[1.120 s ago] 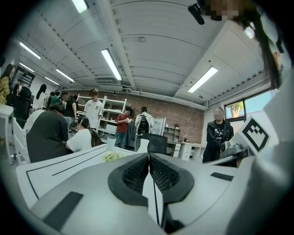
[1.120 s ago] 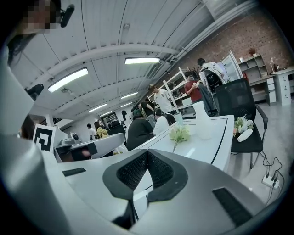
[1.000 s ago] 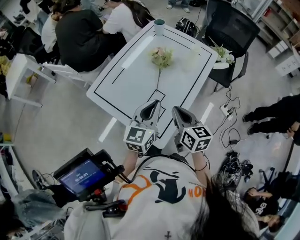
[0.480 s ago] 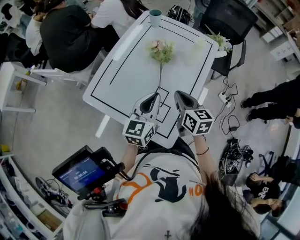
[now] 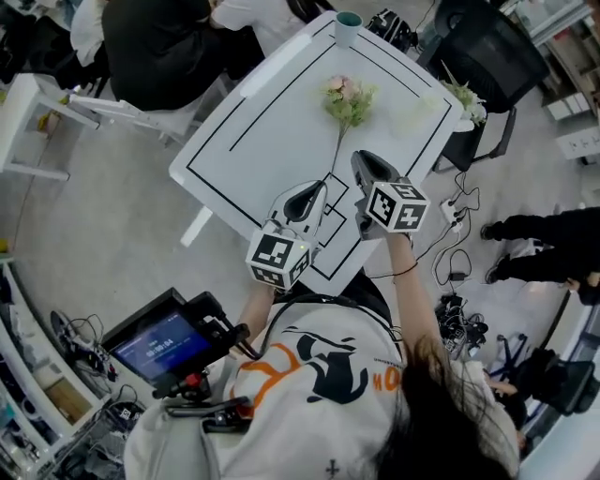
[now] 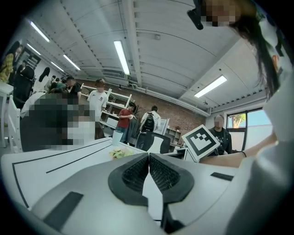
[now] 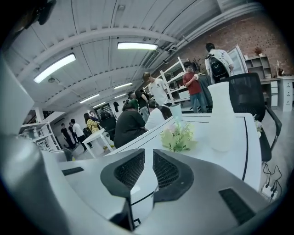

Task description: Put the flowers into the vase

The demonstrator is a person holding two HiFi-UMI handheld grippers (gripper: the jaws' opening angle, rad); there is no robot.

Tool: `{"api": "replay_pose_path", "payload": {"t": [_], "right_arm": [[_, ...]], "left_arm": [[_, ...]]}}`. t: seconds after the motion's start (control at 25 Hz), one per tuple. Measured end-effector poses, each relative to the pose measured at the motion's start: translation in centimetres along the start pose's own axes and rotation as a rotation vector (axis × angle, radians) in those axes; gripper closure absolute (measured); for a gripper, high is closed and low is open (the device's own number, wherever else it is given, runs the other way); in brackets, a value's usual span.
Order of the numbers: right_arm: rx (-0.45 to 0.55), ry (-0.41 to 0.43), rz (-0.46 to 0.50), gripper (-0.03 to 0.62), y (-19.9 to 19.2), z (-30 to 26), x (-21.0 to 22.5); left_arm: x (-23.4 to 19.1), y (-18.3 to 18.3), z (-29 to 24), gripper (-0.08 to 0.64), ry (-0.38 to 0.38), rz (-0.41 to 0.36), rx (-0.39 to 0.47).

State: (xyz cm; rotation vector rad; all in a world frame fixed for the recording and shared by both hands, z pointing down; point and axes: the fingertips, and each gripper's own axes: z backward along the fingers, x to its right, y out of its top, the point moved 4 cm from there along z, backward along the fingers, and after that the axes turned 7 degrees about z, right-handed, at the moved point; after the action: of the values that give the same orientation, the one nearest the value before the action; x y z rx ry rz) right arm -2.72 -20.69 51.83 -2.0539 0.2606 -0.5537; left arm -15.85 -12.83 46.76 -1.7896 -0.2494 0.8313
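Note:
A bunch of pale pink and green flowers (image 5: 348, 97) lies on the white table (image 5: 272, 122), its thin stem (image 5: 336, 155) running back toward me. The white vase (image 5: 415, 111) stands upright to the right of the bunch, and also shows in the right gripper view (image 7: 222, 117) beside the flowers (image 7: 178, 137). My right gripper (image 5: 362, 159) hovers near the stem's end. Its jaws (image 7: 148, 157) have just been opening and stand a little apart, with nothing between them. My left gripper (image 5: 317, 190) is shut and empty (image 6: 149, 156), lower left of the right one.
A teal cup (image 5: 348, 20) stands at the table's far corner. A black chair (image 5: 487, 56) with a potted plant (image 5: 467, 95) stands to the right of the table. People sit at the far left side. Cables lie on the floor at the right.
My right gripper has moved forward over the table toward the stem's end, ahead of the left one. The left gripper has shifted only slightly.

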Motion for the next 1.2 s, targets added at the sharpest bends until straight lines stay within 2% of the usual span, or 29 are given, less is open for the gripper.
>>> {"api": "replay_pose_path", "payload": {"t": [0.16,0.32,0.52,0.88,1.04,1.2], "right_arm": [[-0.055,0.034,-0.029,0.524,-0.8,-3.4,2.7],[-0.149,0.047,-0.058,0.471,-2.5,-6.9,5.0],[-0.24,0.059,-0.093,0.422,-3.0,-10.3,6.0],[-0.316,0.028,-0.147,0.414,-3.9,-14.3,8.1],[-0.365,-0.023,-0.127,0.414,-3.9,-14.8,8.1],[-0.419,-0.091,-0.056,0.456,-3.8,-15.2,7.6]], "left_arm": [[-0.6,-0.6,-1.4,0.549,0.065,0.008,0.006],[-0.7,-1.0,-2.1,0.549,0.131,0.012,0.012],[-0.8,-1.1,-2.3,0.549,0.222,0.025,0.025],[-1.5,-1.3,-3.2,0.549,0.324,0.019,0.03],[-1.9,-1.1,-3.6,0.549,0.347,0.019,0.031],[-2.1,-0.8,-3.8,0.549,0.359,0.018,0.033]]}}
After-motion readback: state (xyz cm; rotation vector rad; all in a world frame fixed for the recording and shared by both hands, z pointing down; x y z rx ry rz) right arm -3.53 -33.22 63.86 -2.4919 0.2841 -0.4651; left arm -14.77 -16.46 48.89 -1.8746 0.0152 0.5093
